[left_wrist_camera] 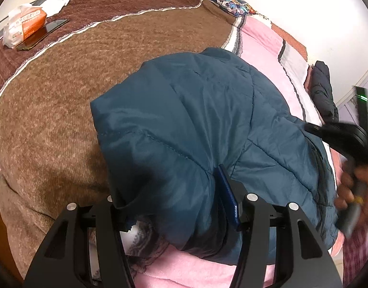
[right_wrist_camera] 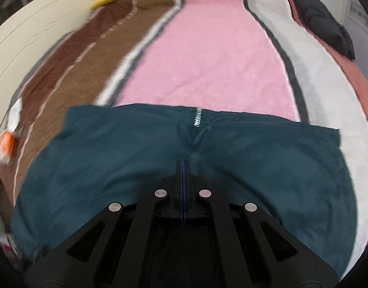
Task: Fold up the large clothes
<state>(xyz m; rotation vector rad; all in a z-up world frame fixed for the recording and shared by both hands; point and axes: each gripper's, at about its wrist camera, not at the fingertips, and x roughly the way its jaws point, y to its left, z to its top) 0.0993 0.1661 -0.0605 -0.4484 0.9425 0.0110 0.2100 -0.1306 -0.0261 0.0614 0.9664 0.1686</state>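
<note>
The dark teal quilted puffer jacket (left_wrist_camera: 196, 124) is lying on the bed, partly on the brown woven blanket (left_wrist_camera: 64, 96) and partly on the pink fleece cover (right_wrist_camera: 208, 55). The left gripper (left_wrist_camera: 181, 206) is pinching a thick bunched fold of this jacket between its 2 fingers, which are standing wide around the padding. The right gripper (right_wrist_camera: 184, 168) is pressed together with no cloth between its fingers, hovering over the jacket near the silver zipper (right_wrist_camera: 198, 117). A black garment (right_wrist_camera: 323, 16) is lying at the far edge of the bed.
</note>
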